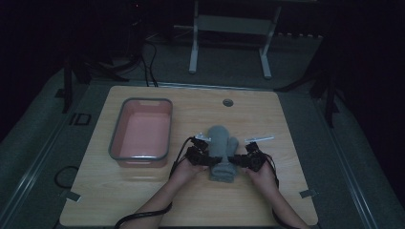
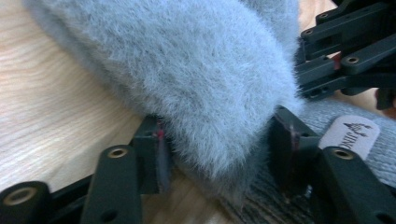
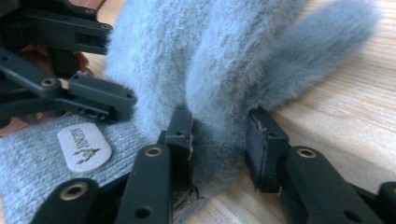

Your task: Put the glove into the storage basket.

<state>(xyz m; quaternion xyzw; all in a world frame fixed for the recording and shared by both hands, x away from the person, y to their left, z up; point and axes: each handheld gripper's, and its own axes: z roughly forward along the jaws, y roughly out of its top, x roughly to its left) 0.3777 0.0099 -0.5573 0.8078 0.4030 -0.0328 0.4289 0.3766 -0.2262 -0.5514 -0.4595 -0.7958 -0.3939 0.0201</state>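
1. Wooden table point(image 1: 143, 200) sits in a dark room.
2. One fuzzy grey mitten point(image 1: 222, 151) lies flat, just right of the one pink bin point(image 1: 141, 133).
3. Two grippers work on the mitten.
4. Left gripper point(image 2: 224, 158) pinches the fluffy edge near the cuff.
5. Right gripper point(image 3: 219, 144) pinches the other fluffy edge, below the thumb.
6. One small white label point(image 3: 84, 148) sits on the knit cuff; its words are too small to read.
7. Far things behind the table are too dark to make out.

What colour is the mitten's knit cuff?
Grey, like the fuzzy mitten; the cuff shows best in the right gripper view.
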